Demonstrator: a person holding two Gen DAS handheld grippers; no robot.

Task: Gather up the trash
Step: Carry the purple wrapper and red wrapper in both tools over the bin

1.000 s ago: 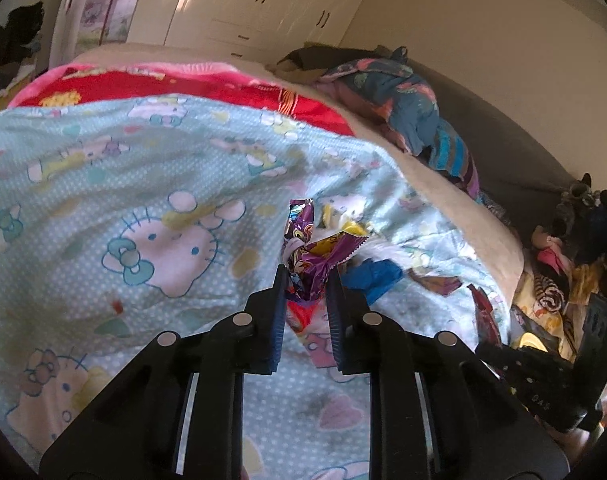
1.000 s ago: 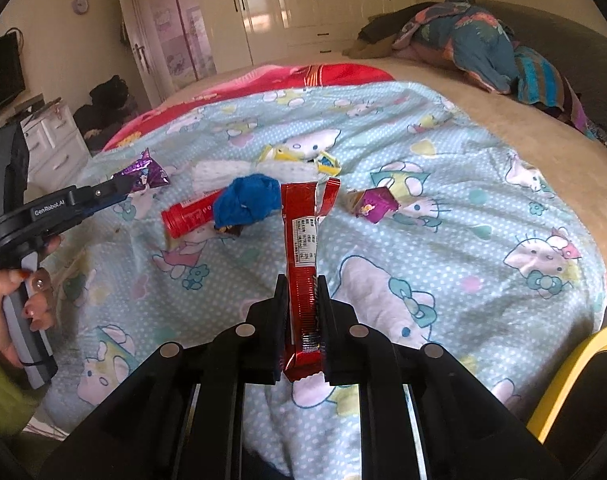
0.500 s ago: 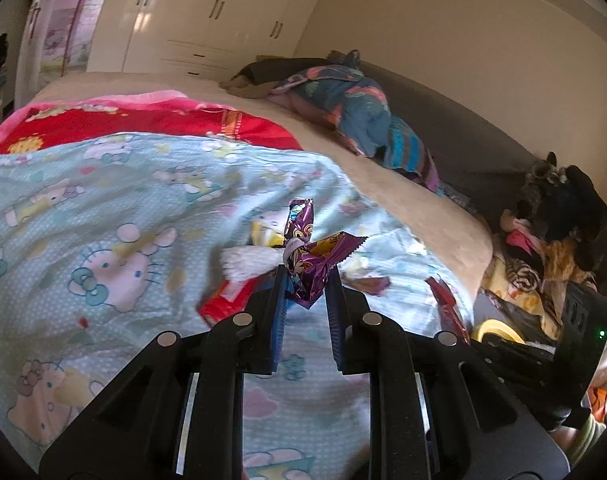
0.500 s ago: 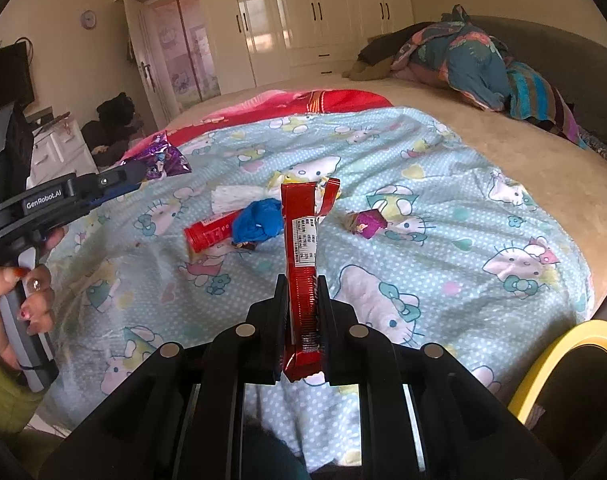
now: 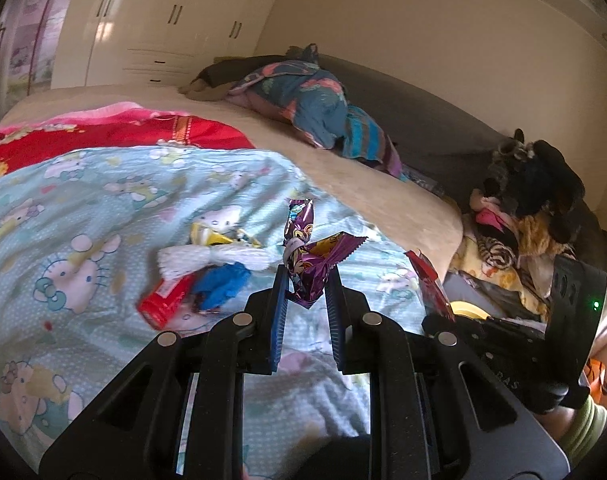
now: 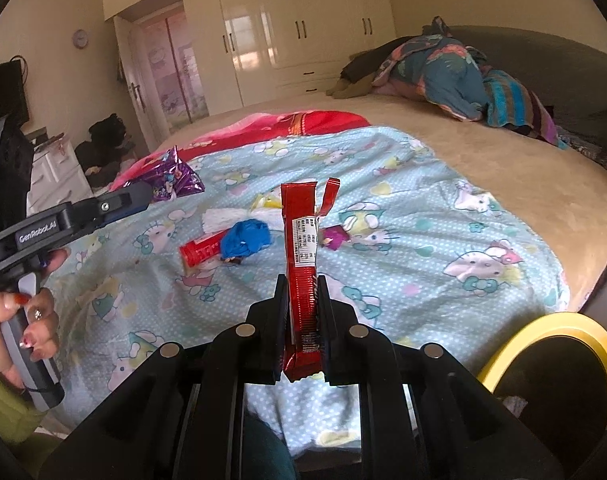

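My left gripper [image 5: 306,280] is shut on a crumpled purple snack wrapper [image 5: 311,256] and holds it above the bed; it also shows in the right wrist view [image 6: 171,178]. My right gripper [image 6: 301,292] is shut on a long red wrapper [image 6: 301,248] that stands upright; it shows in the left wrist view [image 5: 427,284]. On the Hello Kitty blanket [image 6: 423,248] lie a red tube wrapper [image 6: 197,250], a blue crumpled piece [image 6: 245,238], a white tissue [image 6: 221,220], a yellow wrapper [image 6: 267,202] and a small purple wrapper [image 6: 335,236].
A yellow-rimmed bin [image 6: 559,356] stands by the bed's near right corner, and shows in the left wrist view [image 5: 467,310]. A red blanket [image 6: 303,124] and piled bedding [image 6: 455,76] lie farther back. Stuffed toys [image 5: 531,196] sit beside the bed. Wardrobes [image 6: 295,32] line the far wall.
Both grippers have pulled back and up from the blanket with their wrappers held. The left view has swung right; the bin shows larger in the right view.
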